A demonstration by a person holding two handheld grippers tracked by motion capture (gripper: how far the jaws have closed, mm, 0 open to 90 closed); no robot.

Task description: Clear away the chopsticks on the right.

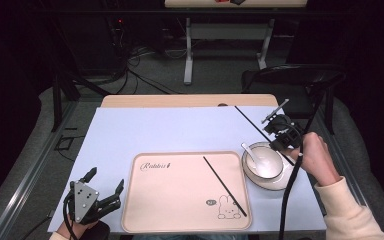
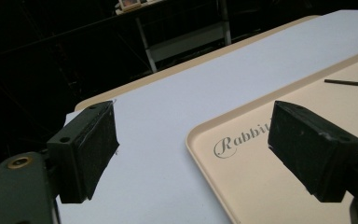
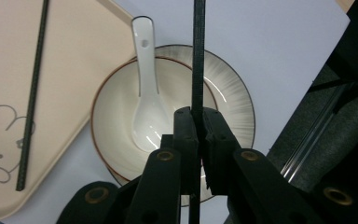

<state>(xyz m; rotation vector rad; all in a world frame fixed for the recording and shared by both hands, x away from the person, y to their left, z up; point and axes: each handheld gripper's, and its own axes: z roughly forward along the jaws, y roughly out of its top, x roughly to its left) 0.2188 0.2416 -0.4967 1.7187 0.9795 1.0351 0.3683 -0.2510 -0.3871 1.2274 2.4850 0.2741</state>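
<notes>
A black chopstick (image 1: 252,122) hangs tilted over the table's right side, pinched by my right gripper (image 1: 278,142). In the right gripper view, that chopstick (image 3: 198,56) runs straight up from the shut jaws of my right gripper (image 3: 198,122), above a white bowl (image 3: 116,121). A second black chopstick (image 1: 225,186) lies slantwise on the beige tray (image 1: 180,210). It also appears in the right gripper view as the chopstick (image 3: 31,98) on the tray (image 3: 74,51). My left gripper (image 1: 106,180) rests open at the tray's near left corner, with nothing between its pads (image 2: 93,149).
The bowl (image 1: 265,162) holds a white spoon (image 1: 249,151) and stands on a striped plate (image 1: 275,184) right of the tray. A pale sheet (image 1: 155,130) covers the table. A black chair (image 1: 300,80) stands past the far right corner.
</notes>
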